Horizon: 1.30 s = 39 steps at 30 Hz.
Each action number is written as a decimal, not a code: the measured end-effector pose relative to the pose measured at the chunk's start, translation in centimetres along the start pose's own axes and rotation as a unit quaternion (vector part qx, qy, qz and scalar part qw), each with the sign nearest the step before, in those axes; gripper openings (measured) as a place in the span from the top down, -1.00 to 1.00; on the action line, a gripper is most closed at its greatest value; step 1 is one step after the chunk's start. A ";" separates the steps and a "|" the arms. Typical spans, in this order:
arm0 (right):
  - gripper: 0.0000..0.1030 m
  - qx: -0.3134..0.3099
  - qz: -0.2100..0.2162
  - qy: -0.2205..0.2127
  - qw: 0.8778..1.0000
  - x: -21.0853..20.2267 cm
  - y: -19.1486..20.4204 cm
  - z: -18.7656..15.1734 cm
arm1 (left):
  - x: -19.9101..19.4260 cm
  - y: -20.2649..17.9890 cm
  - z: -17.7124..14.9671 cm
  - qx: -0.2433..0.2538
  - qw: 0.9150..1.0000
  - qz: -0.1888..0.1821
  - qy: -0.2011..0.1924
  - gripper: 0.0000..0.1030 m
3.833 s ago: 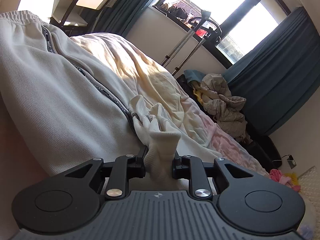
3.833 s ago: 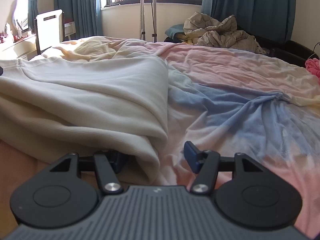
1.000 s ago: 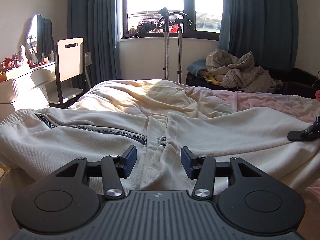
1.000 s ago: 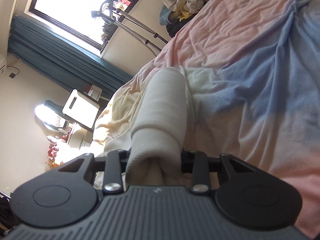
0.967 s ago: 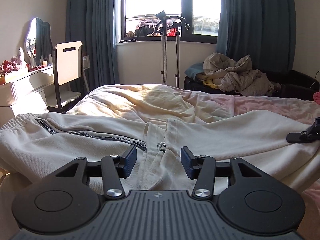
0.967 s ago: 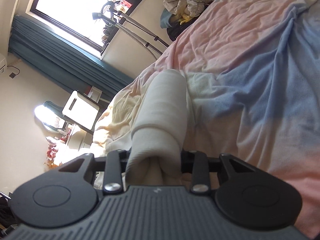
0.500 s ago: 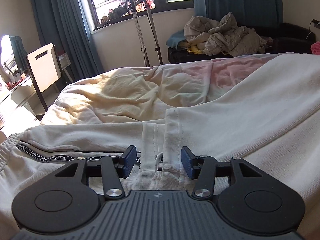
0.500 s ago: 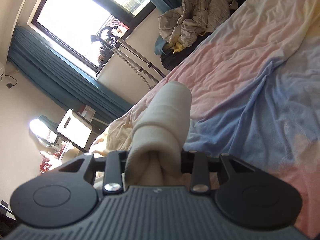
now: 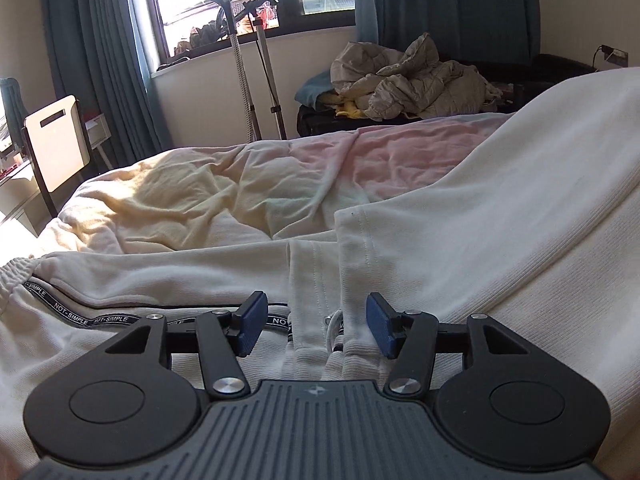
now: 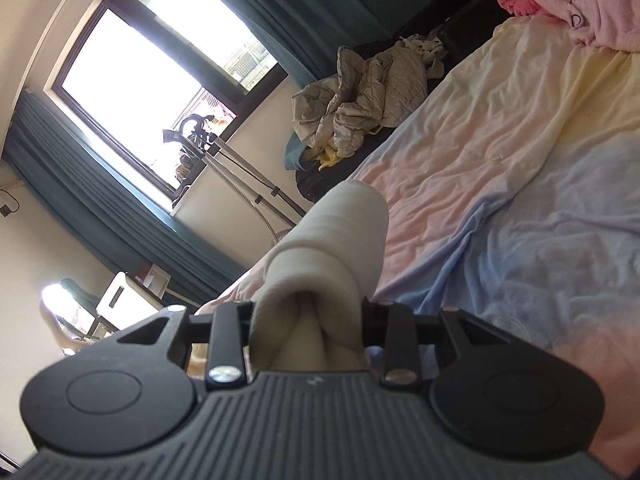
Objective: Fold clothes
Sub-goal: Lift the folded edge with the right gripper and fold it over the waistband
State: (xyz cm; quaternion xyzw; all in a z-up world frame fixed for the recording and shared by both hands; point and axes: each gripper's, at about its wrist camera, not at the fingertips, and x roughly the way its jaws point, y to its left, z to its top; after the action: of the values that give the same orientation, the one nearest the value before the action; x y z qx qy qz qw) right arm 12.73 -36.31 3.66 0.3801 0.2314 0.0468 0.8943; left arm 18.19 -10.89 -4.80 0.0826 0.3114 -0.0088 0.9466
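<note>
Both views changed: cream trousers [image 9: 460, 240] lifted higher; left hand-held gripper [image 9: 316, 326] lower.

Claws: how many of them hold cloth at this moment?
1. The right claw is shut on a bunched fold of the cream trousers. The left claw is open over the trousers' waistband and grips nothing.

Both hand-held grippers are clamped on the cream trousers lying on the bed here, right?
Only the right hand-held gripper is clamped on the cream trousers. The left wrist view shows the left hand-held gripper open over them on the bed.
</note>
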 end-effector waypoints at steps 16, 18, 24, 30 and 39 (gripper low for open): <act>0.29 -0.065 -0.029 -0.065 0.995 -0.7 2.3 -0.1 | -4.7 3.0 1.1 0.011 0.999 -0.038 -0.010 -0.22; 0.29 -0.089 -0.033 -0.073 0.993 -0.2 3.9 -0.7 | -6.8 5.5 1.3 0.017 0.999 -0.030 -0.014 -0.22; 0.29 -0.166 -0.049 -0.103 0.980 1.5 10.2 -3.8 | -12.5 13.3 -1.3 -0.037 0.998 -0.011 -0.055 -0.46; 0.29 -0.255 -0.073 -0.119 0.957 5.1 18.7 -9.2 | -15.1 20.5 -2.0 -0.148 0.982 0.003 -0.120 -0.46; 0.29 -0.384 -0.008 -0.051 0.922 13.4 29.1 -25.9 | -22.2 30.9 -5.6 -0.312 0.913 0.027 -0.262 -0.46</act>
State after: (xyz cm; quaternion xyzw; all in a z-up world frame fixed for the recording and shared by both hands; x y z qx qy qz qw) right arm 15.69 4.78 3.41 0.0072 0.1530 0.1058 0.9825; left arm -0.90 19.69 8.53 -0.2144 0.0364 0.0929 0.9716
